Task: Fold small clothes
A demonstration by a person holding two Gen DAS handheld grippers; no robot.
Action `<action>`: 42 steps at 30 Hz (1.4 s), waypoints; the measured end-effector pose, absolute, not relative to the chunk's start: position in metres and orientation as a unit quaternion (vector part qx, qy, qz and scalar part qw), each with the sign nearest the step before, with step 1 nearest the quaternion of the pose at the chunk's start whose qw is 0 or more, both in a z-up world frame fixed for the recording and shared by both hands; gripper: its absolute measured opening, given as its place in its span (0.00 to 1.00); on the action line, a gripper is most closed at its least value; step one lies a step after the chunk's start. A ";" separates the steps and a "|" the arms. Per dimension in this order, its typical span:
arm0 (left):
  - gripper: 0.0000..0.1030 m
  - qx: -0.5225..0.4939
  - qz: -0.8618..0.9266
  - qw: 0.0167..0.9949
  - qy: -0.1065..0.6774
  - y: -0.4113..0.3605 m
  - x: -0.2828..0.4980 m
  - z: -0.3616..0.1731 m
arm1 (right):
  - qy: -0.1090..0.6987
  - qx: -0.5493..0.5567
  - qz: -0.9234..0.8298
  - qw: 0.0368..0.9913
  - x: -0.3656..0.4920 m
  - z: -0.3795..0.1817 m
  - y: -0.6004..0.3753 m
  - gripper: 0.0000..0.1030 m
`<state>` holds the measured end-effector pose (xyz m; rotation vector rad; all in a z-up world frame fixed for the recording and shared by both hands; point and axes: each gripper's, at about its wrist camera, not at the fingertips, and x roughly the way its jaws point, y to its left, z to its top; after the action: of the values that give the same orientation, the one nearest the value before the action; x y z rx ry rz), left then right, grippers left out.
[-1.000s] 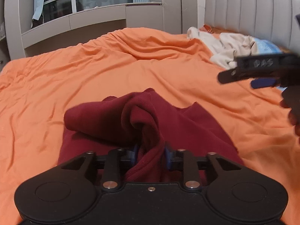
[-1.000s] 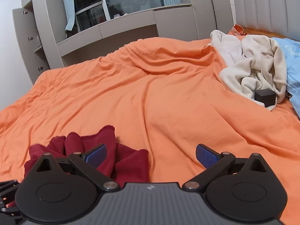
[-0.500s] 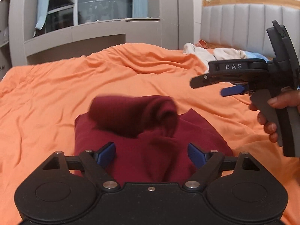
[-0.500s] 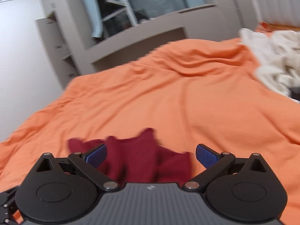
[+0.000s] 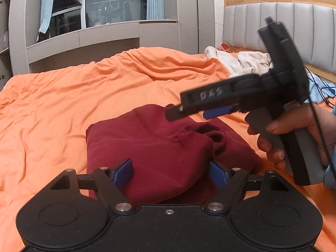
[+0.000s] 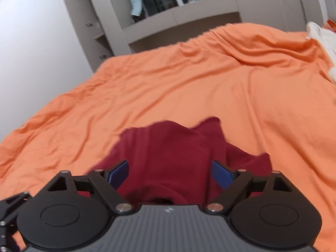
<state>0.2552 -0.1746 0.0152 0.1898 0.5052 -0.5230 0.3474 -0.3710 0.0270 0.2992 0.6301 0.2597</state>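
Note:
A dark red garment (image 5: 159,147) lies folded in a rough bundle on the orange bedsheet (image 5: 63,105). My left gripper (image 5: 171,173) is open, its blue pads either side of the garment's near edge and holding nothing. My right gripper (image 6: 169,173) is open just above the same garment (image 6: 172,157). The right gripper also shows in the left wrist view (image 5: 189,113), held in a hand above the garment's far right side.
A pile of cream clothes (image 5: 237,63) and a light blue item (image 5: 321,92) lie by the grey padded headboard (image 5: 283,25). Grey cabinets and a window (image 5: 105,10) stand beyond the bed's far edge. A cable (image 5: 321,84) trails at the right.
My left gripper opened and let go of the red garment, which dropped into a folded bundle. The right gripper swung left over the garment, still open.

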 end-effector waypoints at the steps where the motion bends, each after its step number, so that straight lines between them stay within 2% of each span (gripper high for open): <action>1: 0.77 0.095 -0.257 0.930 0.246 -0.176 0.255 0.015 | 0.314 0.154 0.119 0.929 0.349 0.023 -0.374 0.79; 5: 0.71 0.106 -0.263 0.928 0.242 -0.181 0.253 0.014 | 0.325 0.200 0.112 0.918 0.351 0.012 -0.389 0.63; 10: 0.45 0.117 -0.279 0.922 0.241 -0.187 0.252 0.012 | 0.331 0.213 0.101 0.914 0.352 0.008 -0.393 0.41; 11: 0.43 0.119 -0.282 0.921 0.242 -0.189 0.251 0.011 | 0.333 0.214 0.098 0.913 0.352 0.007 -0.393 0.38; 13: 0.33 0.121 -0.284 0.919 0.243 -0.192 0.252 0.010 | 0.334 0.216 0.091 0.913 0.351 0.005 -0.392 0.26; 18: 0.25 0.112 -0.281 0.921 0.247 -0.195 0.254 0.011 | 0.321 0.221 0.091 0.916 0.348 0.005 -0.391 0.12; 28: 0.12 0.087 -0.280 0.925 0.243 -0.205 0.255 0.019 | 0.278 0.221 0.079 0.932 0.334 0.023 -0.399 0.07; 34: 0.10 0.082 -0.305 0.919 0.234 -0.221 0.249 0.022 | 0.260 0.235 0.061 0.935 0.319 0.036 -0.423 0.07; 42: 0.11 0.109 -0.327 0.907 0.242 -0.241 0.246 0.009 | 0.285 0.233 0.033 0.929 0.315 0.032 -0.439 0.07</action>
<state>0.2462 -0.2412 0.0089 0.2245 0.4993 -0.6745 0.3154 -0.4395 0.0319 0.4782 0.5836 0.0677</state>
